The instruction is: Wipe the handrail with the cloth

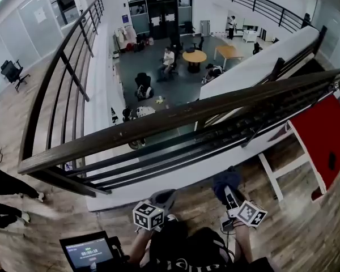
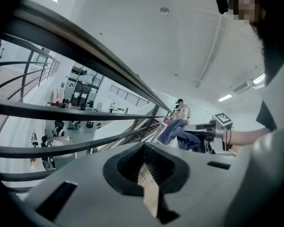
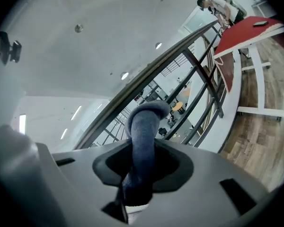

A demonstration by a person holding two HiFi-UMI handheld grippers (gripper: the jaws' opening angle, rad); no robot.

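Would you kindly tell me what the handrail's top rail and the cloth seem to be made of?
The top rail looks like wood, dark brown with a dull satin finish; faint lengthwise streaks suggest grain. The cloth looks like soft blue-grey fabric, perhaps microfibre: matte, fuzzy, bending limply over itself.

No legible text or numbers.

The dark wooden handrail [image 1: 175, 117] runs slantwise above my blue cloth [image 3: 144, 122] (bunched, upright), pinched in my right gripper [image 3: 143, 167].
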